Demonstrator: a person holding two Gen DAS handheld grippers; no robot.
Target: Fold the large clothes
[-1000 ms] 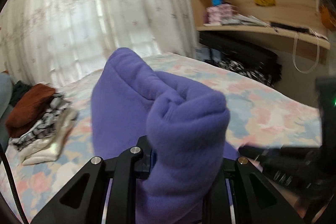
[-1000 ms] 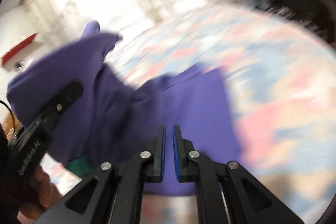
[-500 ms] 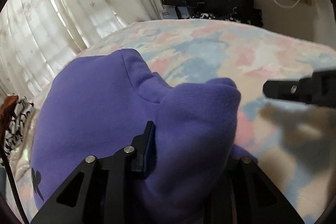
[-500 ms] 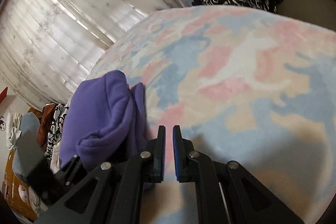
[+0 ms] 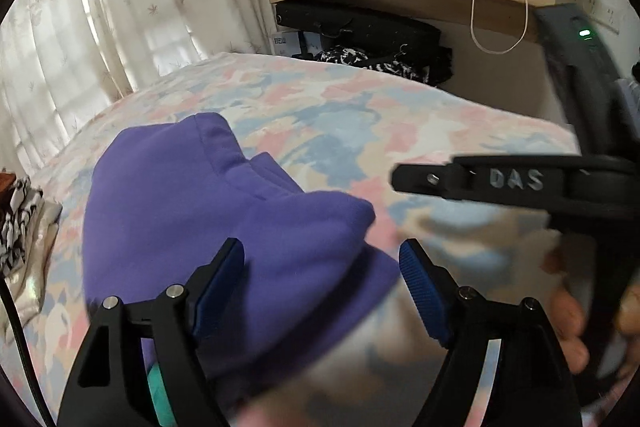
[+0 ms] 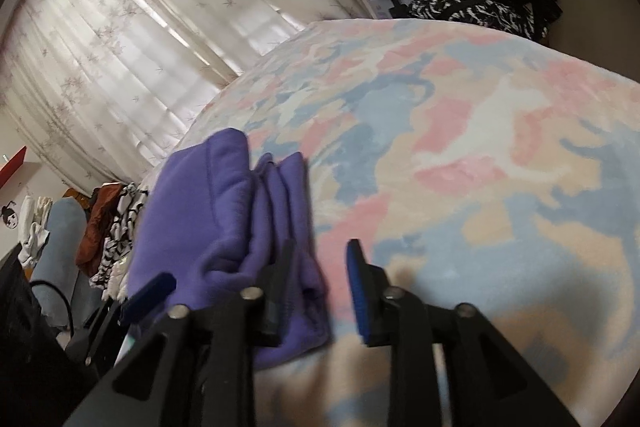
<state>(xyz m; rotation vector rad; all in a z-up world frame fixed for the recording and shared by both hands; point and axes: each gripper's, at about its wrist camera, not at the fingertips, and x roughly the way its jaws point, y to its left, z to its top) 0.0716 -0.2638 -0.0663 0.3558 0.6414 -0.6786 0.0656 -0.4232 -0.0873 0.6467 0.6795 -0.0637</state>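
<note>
Nearest the left camera, the left hand-held gripper (image 5: 322, 255) stands released, its jaws having just spread, with the folded purple garment (image 5: 208, 211) lying loose between them on the bed (image 5: 460, 131). Beside it the right hand-held gripper (image 6: 320, 259) has also just parted its jaws; it grasps nothing, and its left finger overlaps the garment's edge. Farther off, a clothes pile (image 6: 114, 231) sits at the bed's left edge. Curtains (image 6: 132, 27) hang beyond.

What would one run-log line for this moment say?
left gripper: just opened, released | right gripper: opening, empty | folded purple fleece garment: resting on pastel patterned bedspread
</note>
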